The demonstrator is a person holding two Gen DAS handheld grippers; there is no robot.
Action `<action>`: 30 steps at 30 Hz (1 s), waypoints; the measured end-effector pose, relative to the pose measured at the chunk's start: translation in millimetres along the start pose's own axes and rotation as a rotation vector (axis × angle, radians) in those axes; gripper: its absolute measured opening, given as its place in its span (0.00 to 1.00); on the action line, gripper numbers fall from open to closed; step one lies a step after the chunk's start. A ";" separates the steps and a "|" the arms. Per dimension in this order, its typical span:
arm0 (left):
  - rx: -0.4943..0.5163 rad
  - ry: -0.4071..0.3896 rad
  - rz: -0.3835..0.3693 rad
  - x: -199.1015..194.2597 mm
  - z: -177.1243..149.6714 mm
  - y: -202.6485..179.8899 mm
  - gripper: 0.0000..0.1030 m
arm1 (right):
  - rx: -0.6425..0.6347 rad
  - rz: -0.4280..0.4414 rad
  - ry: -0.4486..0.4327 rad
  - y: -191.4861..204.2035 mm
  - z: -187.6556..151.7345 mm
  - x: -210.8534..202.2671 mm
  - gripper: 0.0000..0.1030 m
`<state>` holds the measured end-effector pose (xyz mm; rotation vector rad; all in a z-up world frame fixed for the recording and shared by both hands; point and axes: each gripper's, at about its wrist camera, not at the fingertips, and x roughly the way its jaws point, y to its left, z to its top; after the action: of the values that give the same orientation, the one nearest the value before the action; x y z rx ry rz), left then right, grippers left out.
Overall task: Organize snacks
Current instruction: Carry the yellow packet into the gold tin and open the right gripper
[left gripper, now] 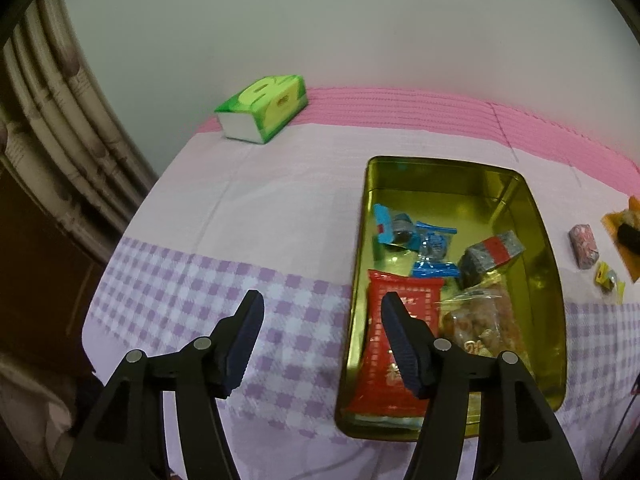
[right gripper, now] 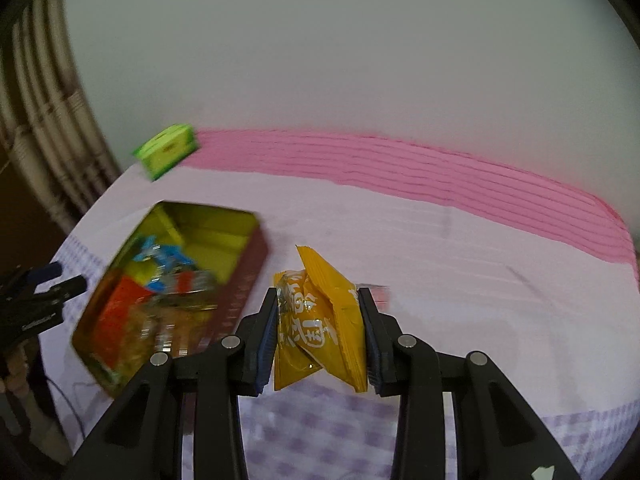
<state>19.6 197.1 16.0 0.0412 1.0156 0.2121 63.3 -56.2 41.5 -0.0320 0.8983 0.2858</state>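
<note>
A gold metal tin [left gripper: 548,264] lies open on the tablecloth and holds a red packet [left gripper: 376,384], blue-wrapped sweets [left gripper: 434,244], a grey and red block [left gripper: 492,256] and a clear bag of snacks [left gripper: 488,324]. My left gripper [left gripper: 320,340] is open and empty, over the tin's near left rim. My right gripper [right gripper: 318,332] is shut on a yellow snack packet [right gripper: 320,320], held above the cloth to the right of the tin [right gripper: 240,296]. A pink wrapped sweet [left gripper: 583,246] and a small yellow sweet [left gripper: 608,280] lie right of the tin.
A green tissue box [left gripper: 264,106] stands at the far left of the table, also in the right wrist view [right gripper: 168,154]. The checked cloth [left gripper: 240,208] ends at a pink band by the wall. An orange packet [left gripper: 624,236] lies at the right edge. Pipes run down the left.
</note>
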 end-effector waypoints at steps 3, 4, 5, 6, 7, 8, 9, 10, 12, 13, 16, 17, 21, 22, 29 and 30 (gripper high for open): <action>-0.029 0.015 0.001 3.4 0.1 8.5 0.62 | -0.034 0.030 0.011 22.2 0.4 4.2 0.33; -0.036 0.018 0.002 3.6 -0.1 10.4 0.62 | -0.042 0.041 0.017 29.0 0.7 6.8 0.33; -0.044 0.019 0.004 4.2 0.0 12.7 0.62 | -0.050 0.053 0.021 35.9 0.5 9.3 0.33; -0.049 0.019 0.005 4.6 0.2 14.5 0.62 | -0.059 0.059 0.024 41.3 1.3 12.0 0.33; -0.051 0.020 0.005 5.0 0.3 15.6 0.62 | -0.069 0.067 0.028 48.5 1.8 15.1 0.33; -0.053 0.023 0.005 5.5 0.5 16.0 0.62 | -0.073 0.072 0.031 52.3 1.4 16.1 0.33; -0.057 0.027 0.004 6.4 0.4 16.9 0.62 | -0.078 0.078 0.035 56.9 0.8 16.7 0.33; -0.059 0.032 0.001 7.5 0.4 17.3 0.62 | -0.085 0.082 0.042 62.7 0.8 20.6 0.33; -0.063 0.040 0.000 9.1 0.2 18.1 0.62 | -0.089 0.092 0.056 68.8 -0.3 26.4 0.33; -0.066 0.043 0.001 9.7 0.3 18.6 0.62 | -0.090 0.097 0.064 72.9 -0.5 30.1 0.33; -0.073 0.048 -0.002 11.0 0.5 20.2 0.62 | -0.109 0.102 0.080 85.5 -1.4 39.4 0.33; -0.075 0.048 -0.002 11.2 0.4 20.8 0.62 | -0.113 0.104 0.084 87.7 -1.8 40.5 0.33; -0.078 0.057 0.000 13.0 0.1 21.6 0.63 | -0.142 0.103 0.098 100.9 -2.1 50.6 0.33; -0.081 0.059 -0.002 13.5 0.2 22.1 0.63 | -0.147 0.102 0.103 104.0 -2.3 53.8 0.33; -0.088 0.065 -0.007 14.1 -0.6 23.2 0.63 | -0.161 0.074 0.128 111.5 -4.4 69.0 0.33; -0.089 0.065 -0.006 13.9 -0.5 23.2 0.63 | -0.162 0.069 0.131 112.1 -5.2 71.4 0.33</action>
<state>22.5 222.4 7.2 -0.0501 1.0695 0.2538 72.3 67.4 -6.8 -0.1712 1.0054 0.4242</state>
